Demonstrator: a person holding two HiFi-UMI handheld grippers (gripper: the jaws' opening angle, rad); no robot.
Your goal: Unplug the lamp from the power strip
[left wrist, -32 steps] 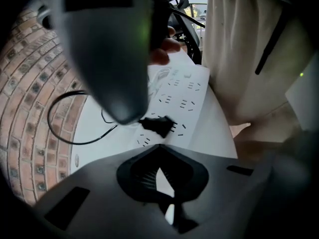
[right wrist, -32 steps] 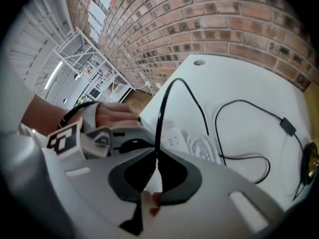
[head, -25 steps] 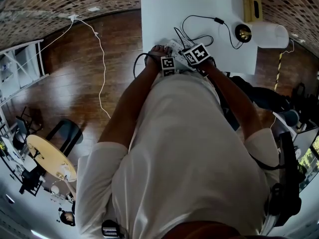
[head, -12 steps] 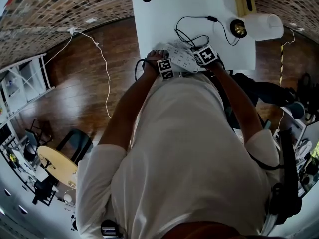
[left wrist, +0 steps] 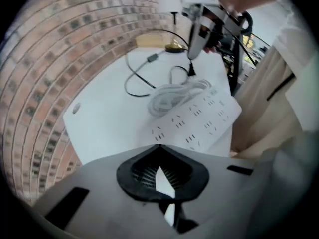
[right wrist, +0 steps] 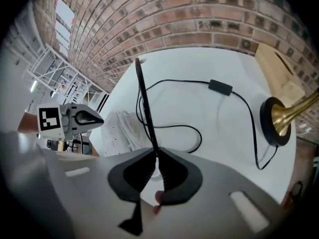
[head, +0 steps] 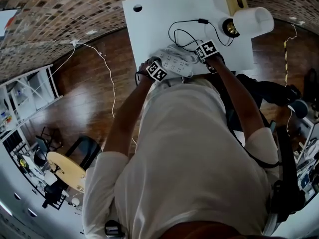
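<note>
Right tool (right wrist: 155, 152) clamped on the lamp's (head: 251, 21) thin black cord (right wrist: 146, 103); plug (left wrist: 191, 69) hangs just above white power strip (head: 174, 62) on the surface (head: 149, 19). Left tool (left wrist: 159, 148) closed, empty.

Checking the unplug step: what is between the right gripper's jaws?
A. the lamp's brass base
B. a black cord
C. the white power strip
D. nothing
B: in the right gripper view, the right gripper is pinched shut on the black cord, which runs straight out from between its jaws.
</note>
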